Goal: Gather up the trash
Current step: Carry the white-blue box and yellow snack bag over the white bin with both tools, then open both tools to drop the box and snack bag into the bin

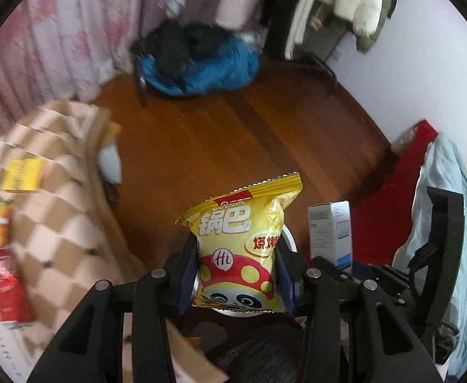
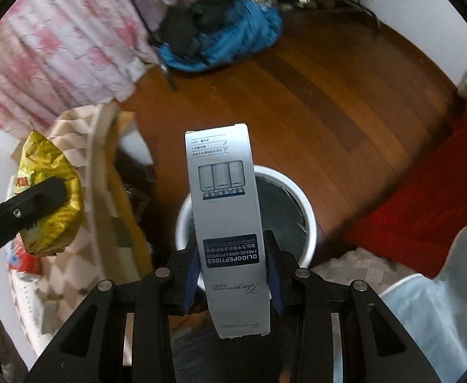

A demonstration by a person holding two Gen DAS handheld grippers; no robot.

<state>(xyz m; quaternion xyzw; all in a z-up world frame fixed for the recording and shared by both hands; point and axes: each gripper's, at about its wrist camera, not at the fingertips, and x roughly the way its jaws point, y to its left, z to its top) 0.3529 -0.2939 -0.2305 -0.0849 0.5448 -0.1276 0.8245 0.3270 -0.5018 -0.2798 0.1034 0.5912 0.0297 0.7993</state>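
Carrying, both grippers loaded: two pieces of trash, one white bin on the wooden floor.

Left wrist view, grip: the left gripper [image 1: 237,279] pinches one yellow snack bag [image 1: 241,249] between its blue pads, low on the bag, so the crimped top stands upright ahead of the fingers.

Left wrist view, why so: a low pinch on a puffy bag looks secure for carrying, and letting go should drop it cleanly.

Left wrist view, bin: only a sliver of the white bin [image 1: 289,237] shows, directly behind and below the bag, so this gripper seems to be over it or just short of it.

Left wrist view, neighbour: just to the right, one grey-and-white carton [image 1: 329,229] with the other tool's black frame beside it.

Right wrist view, grip: the right gripper [image 2: 233,274] clamps that carton [image 2: 225,210] across its narrow sides, long axis pointing forward, print upside down.

Right wrist view, why so: held lengthwise, the tall box can go end-first through the opening.

Right wrist view, bin: the white bin [image 2: 310,220] sits straight ahead and beneath the box, dark liner visible; what it holds I cannot tell.

Right wrist view, neighbour: far left, the snack bag [image 2: 51,204] hangs in the other gripper's black finger.

Count: one bag, one carton, one bin, two grippers, both closed on loads.

Judgement: drop stage; release over the opening comes next.
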